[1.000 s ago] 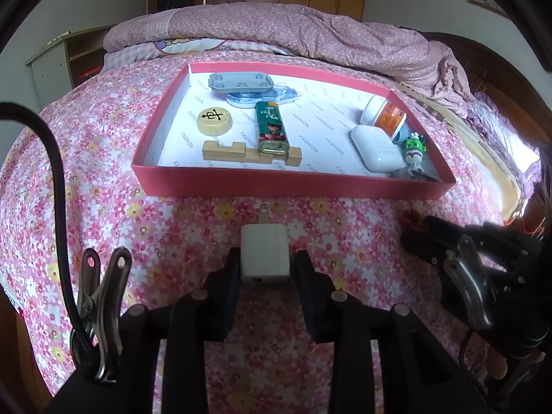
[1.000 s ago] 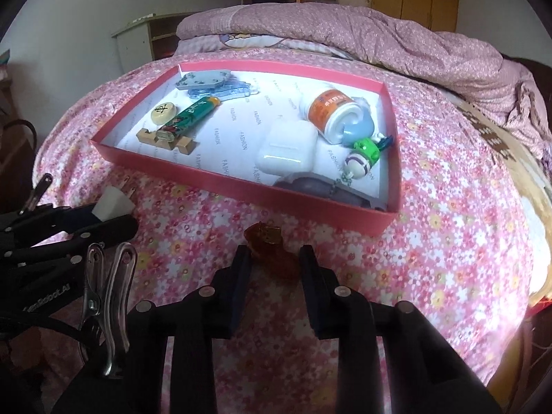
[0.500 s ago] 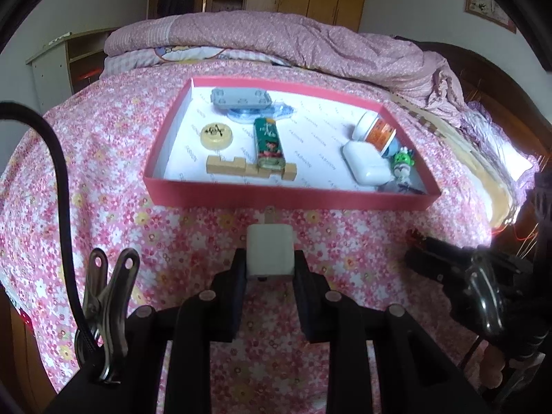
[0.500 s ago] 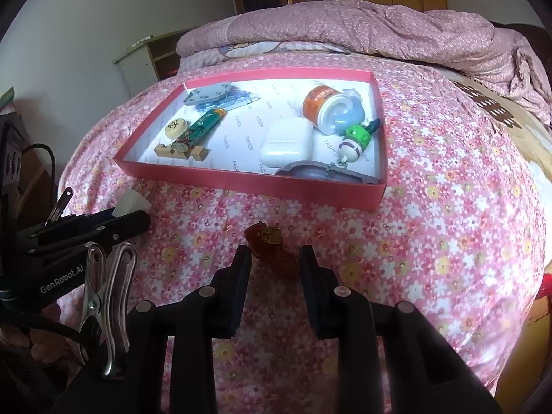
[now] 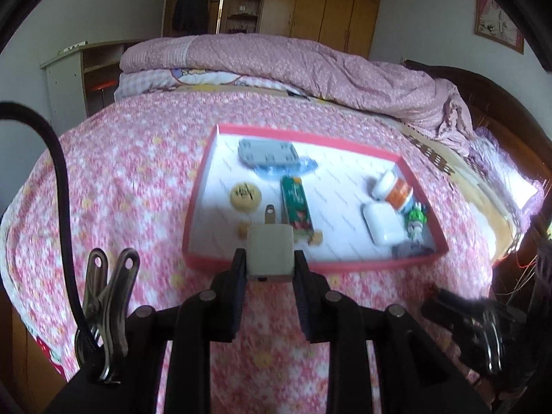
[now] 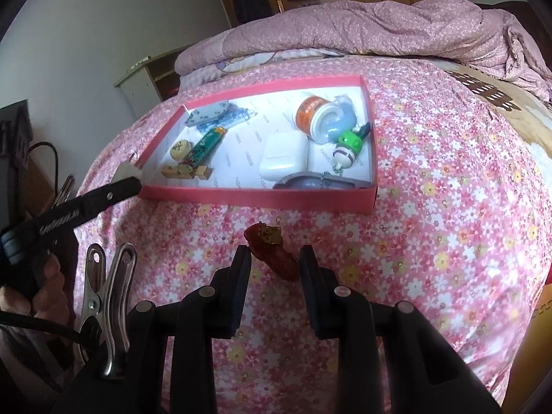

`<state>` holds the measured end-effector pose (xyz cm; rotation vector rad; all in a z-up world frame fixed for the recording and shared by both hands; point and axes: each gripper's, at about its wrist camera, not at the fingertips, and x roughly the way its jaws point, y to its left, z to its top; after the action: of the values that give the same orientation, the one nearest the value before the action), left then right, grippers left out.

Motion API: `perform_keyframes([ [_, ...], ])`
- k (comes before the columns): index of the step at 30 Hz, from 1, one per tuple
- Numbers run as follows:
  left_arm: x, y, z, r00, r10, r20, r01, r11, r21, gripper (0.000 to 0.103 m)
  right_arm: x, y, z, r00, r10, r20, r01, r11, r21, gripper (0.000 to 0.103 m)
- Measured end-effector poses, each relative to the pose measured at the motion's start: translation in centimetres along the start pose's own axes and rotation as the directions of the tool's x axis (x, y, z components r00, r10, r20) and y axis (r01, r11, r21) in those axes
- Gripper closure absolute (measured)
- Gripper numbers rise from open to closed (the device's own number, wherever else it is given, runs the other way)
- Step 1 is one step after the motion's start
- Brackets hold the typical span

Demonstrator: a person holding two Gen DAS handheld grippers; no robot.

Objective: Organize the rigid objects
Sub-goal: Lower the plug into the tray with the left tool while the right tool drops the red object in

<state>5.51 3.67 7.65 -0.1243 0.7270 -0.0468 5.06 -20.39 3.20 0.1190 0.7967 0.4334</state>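
Left gripper: jaws clamped on a white plug-in charger, its metal prongs pointing forward and up, held in the air just before the near wall of the pink tray. From the right wrist view the same charger sits at the tray's near left corner, outside the rim.

Right gripper: jaws narrow, set either side of a small dark-red trinket with a gold fitting, which lies on the floral bedspread short of the tray; whether the pads press on it cannot be told, since a gap shows on each side.

Tray contents: a grey plate over a blue piece at the far left, a round game piece, a green lighter across a wooden block, a white earbud case, an orange-labelled jar on its side, a green figurine, and a grey keyring object against the near wall.

A person's hand grips the left tool's handle.
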Motion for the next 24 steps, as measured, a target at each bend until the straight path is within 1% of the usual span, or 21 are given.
perform_keyframes([
  [4,1.3,0.1,1.4,1.000,0.005,-0.003,-0.005,1.000,0.007,0.077,-0.5,0.0,0.5,1.000,0.012,0.014,-0.013,1.000,0.013,0.073],
  [8,2.3,0.1,1.8,1.000,0.004,-0.010,-0.004,1.000,0.009,0.077,-0.8,0.1,1.3,1.000,0.003,0.028,-0.003,1.000,0.000,0.073],
  [18,4.7,0.1,1.4,0.998,0.005,-0.056,-0.004,1.000,0.010,0.077,0.2,-1.1,4.2,0.997,-0.044,0.057,0.044,0.999,0.006,0.073],
  [24,4.9,0.0,1.2,0.999,0.017,-0.051,-0.016,1.000,0.021,0.077,1.2,-2.0,5.2,0.997,-0.061,0.051,0.059,0.998,0.028,0.073],
])
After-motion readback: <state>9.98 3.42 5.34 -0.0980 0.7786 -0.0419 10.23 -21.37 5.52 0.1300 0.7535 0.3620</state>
